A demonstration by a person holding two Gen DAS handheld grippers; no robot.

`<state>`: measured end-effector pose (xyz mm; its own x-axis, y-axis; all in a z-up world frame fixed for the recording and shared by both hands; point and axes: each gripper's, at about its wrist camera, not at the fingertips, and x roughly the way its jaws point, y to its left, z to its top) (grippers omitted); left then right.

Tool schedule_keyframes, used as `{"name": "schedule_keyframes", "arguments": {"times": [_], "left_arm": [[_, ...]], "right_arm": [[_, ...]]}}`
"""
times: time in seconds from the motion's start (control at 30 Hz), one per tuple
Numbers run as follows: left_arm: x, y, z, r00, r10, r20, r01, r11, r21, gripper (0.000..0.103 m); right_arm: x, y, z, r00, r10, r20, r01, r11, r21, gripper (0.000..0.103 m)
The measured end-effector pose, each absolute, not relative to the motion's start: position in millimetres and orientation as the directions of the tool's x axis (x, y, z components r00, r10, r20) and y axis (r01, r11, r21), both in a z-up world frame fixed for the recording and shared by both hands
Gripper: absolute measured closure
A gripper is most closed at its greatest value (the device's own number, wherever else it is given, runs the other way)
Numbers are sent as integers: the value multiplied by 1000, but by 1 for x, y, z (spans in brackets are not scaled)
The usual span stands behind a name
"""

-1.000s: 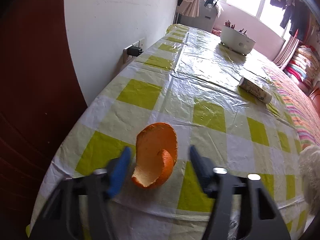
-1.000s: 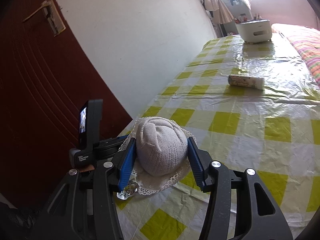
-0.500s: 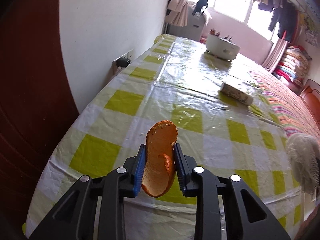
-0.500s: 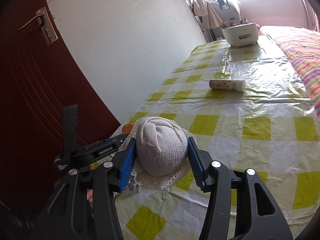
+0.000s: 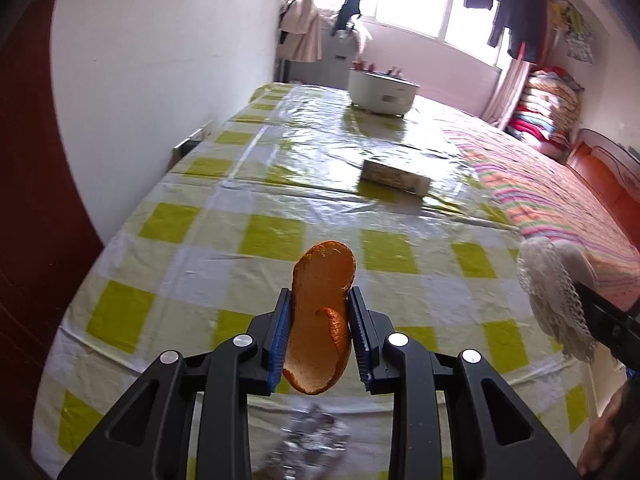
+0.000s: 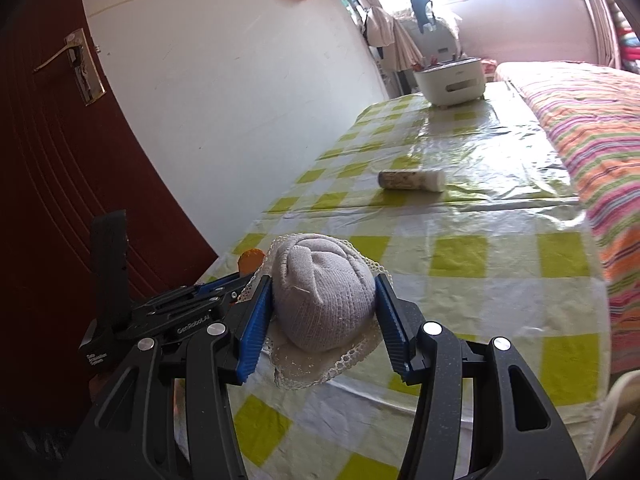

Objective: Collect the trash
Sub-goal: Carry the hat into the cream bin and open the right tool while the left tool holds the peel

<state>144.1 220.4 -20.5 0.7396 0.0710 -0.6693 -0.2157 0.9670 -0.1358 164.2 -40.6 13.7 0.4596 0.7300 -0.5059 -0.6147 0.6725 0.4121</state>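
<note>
Left hand-held gripper (image 5: 319,332) clamps an orange peel (image 5: 322,320) above the checked surface (image 5: 208,240); right hand-held gripper (image 6: 322,320) grips a white lace-edged bundle (image 6: 324,300).

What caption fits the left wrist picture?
Left gripper pinches an orange peel above the yellow-checked tablecloth.

Two close wrist views along one shared checked table (image 5: 280,184).

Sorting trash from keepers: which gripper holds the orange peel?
The left gripper is clamped on the orange peel; the right gripper holds a white knitted lace-edged item.
</note>
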Motion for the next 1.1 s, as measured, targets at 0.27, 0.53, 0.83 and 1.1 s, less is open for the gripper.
{"name": "schedule_keyframes", "arguments": {"times": [0.27, 0.53, 0.83, 1.1], "left_arm": [[145, 178, -17, 750, 3, -662, -129, 981, -142, 75], [144, 127, -18, 746, -74, -662, -22, 991, -136, 75], [146, 72, -18, 728, -160, -666, 87, 986, -142, 75], [139, 35, -19, 705, -221, -674, 170, 975, -141, 75]], "right_arm": [[161, -82, 12, 526, 681, -509, -571, 726, 382, 53], [161, -137, 12, 604, 622, -499, -492, 783, 381, 53], [157, -202, 19, 696, 559, -450, -374, 818, 438, 53], [147, -248, 11, 750, 503, -430, -270, 826, 495, 53]]}}
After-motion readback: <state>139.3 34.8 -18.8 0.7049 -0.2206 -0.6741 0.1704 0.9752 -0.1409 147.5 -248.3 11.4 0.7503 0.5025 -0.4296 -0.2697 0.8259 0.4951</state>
